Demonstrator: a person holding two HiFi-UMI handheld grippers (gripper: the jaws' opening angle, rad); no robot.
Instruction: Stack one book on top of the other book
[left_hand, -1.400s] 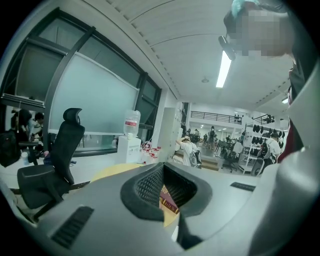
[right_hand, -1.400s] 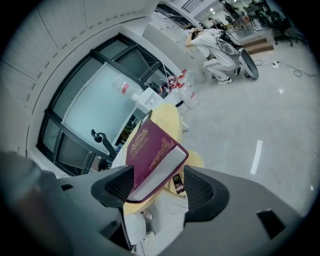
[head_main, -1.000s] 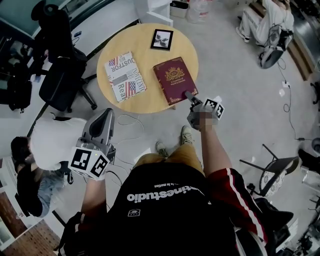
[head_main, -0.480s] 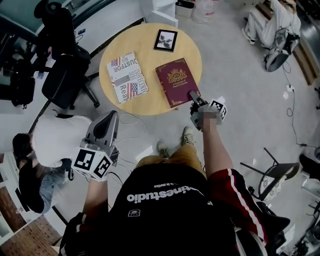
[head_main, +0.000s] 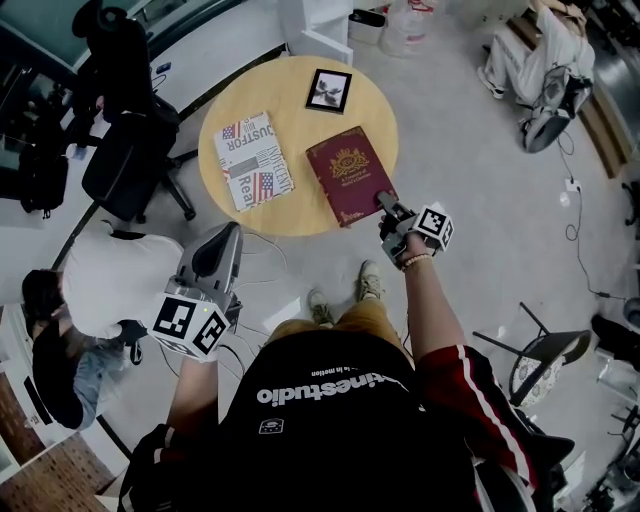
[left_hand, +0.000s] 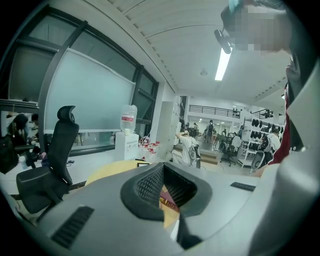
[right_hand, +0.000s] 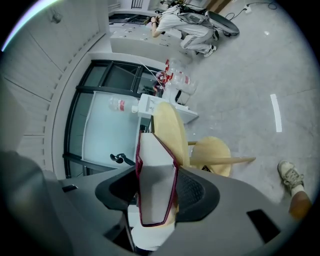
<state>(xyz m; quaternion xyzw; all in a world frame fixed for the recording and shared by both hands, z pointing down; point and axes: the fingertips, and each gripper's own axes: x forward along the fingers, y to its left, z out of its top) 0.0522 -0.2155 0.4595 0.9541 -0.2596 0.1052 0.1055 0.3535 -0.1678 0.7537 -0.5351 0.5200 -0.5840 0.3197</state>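
Note:
Two books lie on the round wooden table (head_main: 300, 110): a flag-and-newsprint book (head_main: 252, 158) on the left and a maroon book with a gold crest (head_main: 350, 175) on the right. My right gripper (head_main: 384, 205) is at the maroon book's near right corner. Its jaws have just been closing. In the right gripper view the maroon book (right_hand: 156, 170) fills the gap between the pads of the right gripper (right_hand: 156, 192), page edge towards me. My left gripper (head_main: 222, 240) hangs off the table's near left side, its jaws a little apart and nothing between them; its own view shows the left gripper (left_hand: 169, 192) facing the table (left_hand: 112, 170).
A small framed picture (head_main: 328, 90) lies at the table's far edge. A black office chair (head_main: 130, 150) stands left of the table. One person sits low at the left (head_main: 100, 285) and another at the back right (head_main: 535, 45). A chair (head_main: 545, 350) stands at the right.
My right gripper has rolled a little and its jaws have drawn in on the maroon book's near corner. The left gripper has stayed where it was.

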